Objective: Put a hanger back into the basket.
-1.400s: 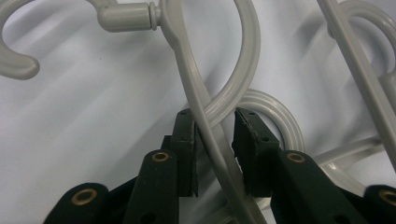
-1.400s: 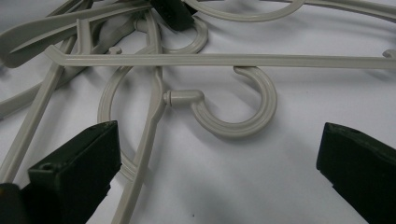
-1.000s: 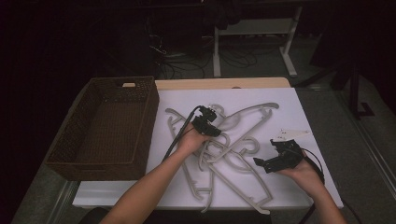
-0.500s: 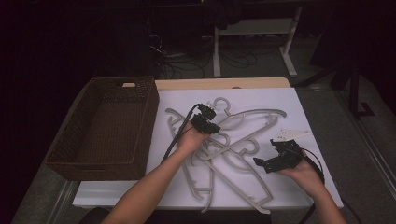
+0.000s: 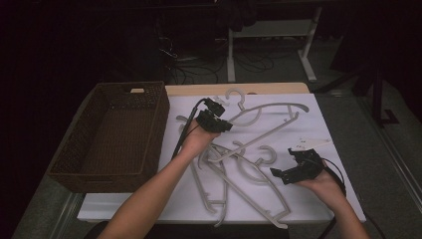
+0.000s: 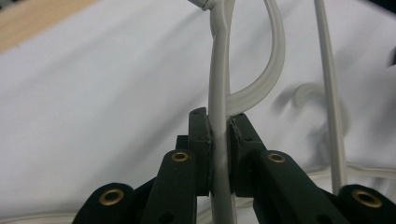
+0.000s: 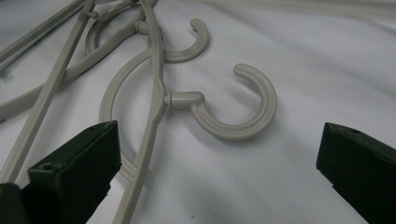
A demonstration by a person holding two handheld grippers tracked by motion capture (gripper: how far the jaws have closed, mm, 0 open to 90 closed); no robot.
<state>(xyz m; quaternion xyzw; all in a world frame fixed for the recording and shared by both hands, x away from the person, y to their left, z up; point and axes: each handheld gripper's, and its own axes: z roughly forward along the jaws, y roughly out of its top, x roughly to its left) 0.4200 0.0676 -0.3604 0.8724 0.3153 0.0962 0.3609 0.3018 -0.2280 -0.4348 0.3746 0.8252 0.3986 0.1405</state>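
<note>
High view: the left gripper [image 5: 223, 125] pinches a pale grey plastic coat hanger [image 5: 271, 110] above the white-covered worktop [image 5: 328, 124], while the right gripper [image 5: 278, 173] waits with its jaws spread.
In the left gripper view the two black jaws have just been closing and now press on a thin bar of that hanger [image 6: 219, 93], which runs straight up between the pads, its curved part arching away above them. The held hanger stretches toward the worktop's far right corner, lifted over a tangle of similar grey hangers [image 5: 239, 184] lying from the middle to the near edge. The right gripper sits near the near right corner; in the right gripper view one hanger's hook [image 7: 238, 105] lies flat on the cloth between and beyond its wide-apart jaws, touching neither. A dark woven wicker basket [image 5: 74, 149] stands along the left edge.
</note>
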